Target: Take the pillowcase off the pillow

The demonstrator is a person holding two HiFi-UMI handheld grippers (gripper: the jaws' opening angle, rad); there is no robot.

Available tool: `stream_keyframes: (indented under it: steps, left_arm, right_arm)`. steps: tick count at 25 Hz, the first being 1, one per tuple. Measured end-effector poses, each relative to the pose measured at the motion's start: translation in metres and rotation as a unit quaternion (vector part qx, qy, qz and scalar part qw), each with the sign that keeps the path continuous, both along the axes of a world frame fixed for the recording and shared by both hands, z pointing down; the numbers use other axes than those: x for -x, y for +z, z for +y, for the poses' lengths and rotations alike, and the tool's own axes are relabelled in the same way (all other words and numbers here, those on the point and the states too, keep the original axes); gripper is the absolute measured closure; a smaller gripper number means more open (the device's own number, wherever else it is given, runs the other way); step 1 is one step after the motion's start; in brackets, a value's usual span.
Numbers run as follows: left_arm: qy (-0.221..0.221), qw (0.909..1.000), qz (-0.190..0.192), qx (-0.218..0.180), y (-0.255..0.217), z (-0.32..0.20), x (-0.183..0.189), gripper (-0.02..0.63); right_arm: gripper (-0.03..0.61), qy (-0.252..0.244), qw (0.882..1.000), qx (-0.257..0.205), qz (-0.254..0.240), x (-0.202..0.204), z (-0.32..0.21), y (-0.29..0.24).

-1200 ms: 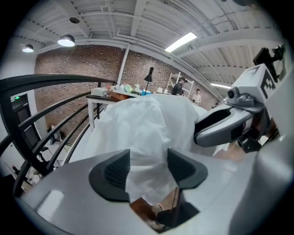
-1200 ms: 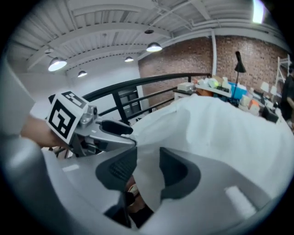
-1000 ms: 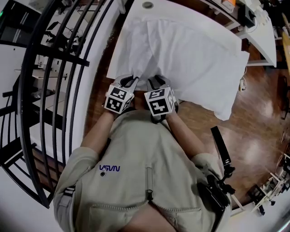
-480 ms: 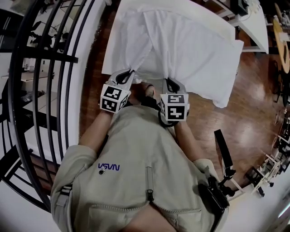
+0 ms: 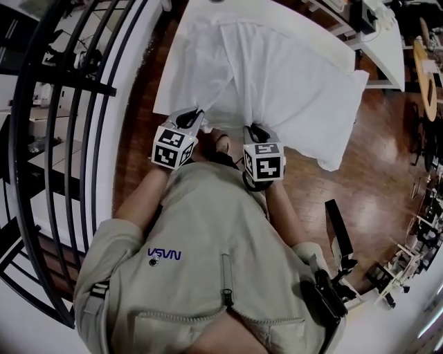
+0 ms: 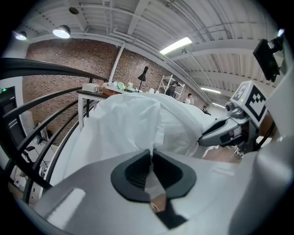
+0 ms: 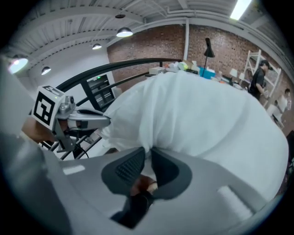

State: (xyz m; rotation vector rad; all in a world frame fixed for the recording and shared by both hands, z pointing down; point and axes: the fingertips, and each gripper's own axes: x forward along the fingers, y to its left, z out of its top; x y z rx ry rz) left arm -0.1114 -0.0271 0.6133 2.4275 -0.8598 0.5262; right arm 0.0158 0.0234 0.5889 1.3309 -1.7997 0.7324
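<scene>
**Both grippers pinch the near hem of the pillowcase**

The pillowcase lies across the upper middle of the head view on a white table, with its near edge pulled toward the person at the centre of the frame. The pillow inside shows only as bulk under the cloth.

The left gripper has its jaws together on a fold of the hem. The cloth runs up from between the pads in a tight crease. The right gripper, just beside it to the right, also has a gather of white cloth nipped at its tips, though its jaws have just been opening a little.

The cloth looks thin, soft and light, a smooth matte white weave that drapes and wrinkles freely. It will likely slide off the filling with little force, but a thin fold could slip from a slack pinch. The stuffed part is rounded, springy and not fragile.

The two corners of the open hem are the sensible places to hold, well apart.
</scene>
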Motion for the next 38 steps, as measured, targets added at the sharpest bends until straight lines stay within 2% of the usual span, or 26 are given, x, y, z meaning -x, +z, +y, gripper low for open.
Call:
stream_keyframes:
  steps: [2, 5, 8, 13, 14, 16, 19, 22, 26, 28, 29, 31, 32, 33, 38]
  left_arm:
    - [-0.003, 1.0, 0.001, -0.005, -0.004, 0.0, -0.001, 0.596]
    - [-0.006, 0.9999, 0.004, -0.01, -0.005, 0.0, 0.002, 0.595]
    - [-0.009, 0.9999, 0.004, -0.013, -0.005, -0.002, 0.002, 0.595]
    - [-0.013, 0.9997, 0.004, -0.018, -0.007, -0.001, 0.0, 0.595]
    - [-0.015, 0.9997, 0.005, -0.018, -0.007, -0.001, 0.001, 0.597]
    - [-0.021, 0.9996, 0.007, -0.016, -0.007, -0.001, 0.001, 0.596]
    - [-0.025, 0.9995, 0.01, -0.015, -0.008, -0.002, 0.0, 0.595]
    - [-0.025, 0.9995, 0.008, -0.016, -0.007, -0.005, 0.001, 0.595]
    - [-0.024, 0.9996, 0.004, -0.014, -0.004, -0.004, 0.003, 0.595]
    - [-0.022, 0.9997, 0.001, -0.013, -0.002, -0.003, 0.003, 0.595]
    - [-0.023, 0.9997, -0.001, -0.012, -0.001, -0.002, 0.003, 0.597]
    - [-0.029, 0.9995, -0.007, -0.011, 0.001, -0.002, 0.006, 0.601]
    - [-0.033, 0.9994, -0.009, -0.01, 0.002, -0.002, 0.008, 0.601]
    - [-0.036, 0.9992, -0.011, -0.01, 0.002, -0.003, 0.01, 0.601]
    - [-0.038, 0.9989, -0.012, -0.025, -0.004, -0.012, 0.014, 0.601]
  right_arm:
    - [0.499, -0.026, 1.0, -0.017, -0.004, 0.008, -0.001, -0.02]
    - [0.477, -0.08, 0.993, -0.086, 0.001, 0.032, -0.011, -0.061]
    - [0.466, -0.163, 0.975, -0.153, 0.0, 0.072, -0.026, -0.093]
    - [0.448, -0.275, 0.939, -0.209, 0.008, 0.128, -0.052, -0.105]
    - [0.448, -0.288, 0.936, -0.201, 0.008, 0.135, -0.056, -0.096]
    - [0.448, -0.305, 0.939, -0.155, 0.032, 0.134, -0.059, -0.065]
    - [0.448, -0.301, 0.945, -0.088, 0.091, 0.105, -0.06, -0.023]
    - [0.448, -0.303, 0.943, -0.079, 0.112, 0.091, -0.06, -0.01]
    - [0.376, -0.331, 0.931, -0.065, 0.137, 0.1, -0.057, 0.004]
    - [0.376, -0.343, 0.921, -0.06, 0.174, 0.1, -0.059, 0.017]
    - [0.381, -0.349, 0.914, -0.061, 0.197, 0.098, -0.06, 0.022]
    - [0.473, -0.349, 0.905, -0.071, 0.235, 0.093, -0.065, 0.025]
    - [0.528, -0.342, 0.905, -0.078, 0.24, 0.09, -0.067, 0.022]
    - [0.546, -0.334, 0.909, -0.085, 0.235, 0.089, -0.068, 0.016]
    - [0.557, -0.278, 0.939, -0.123, 0.162, 0.088, -0.07, -0.027]
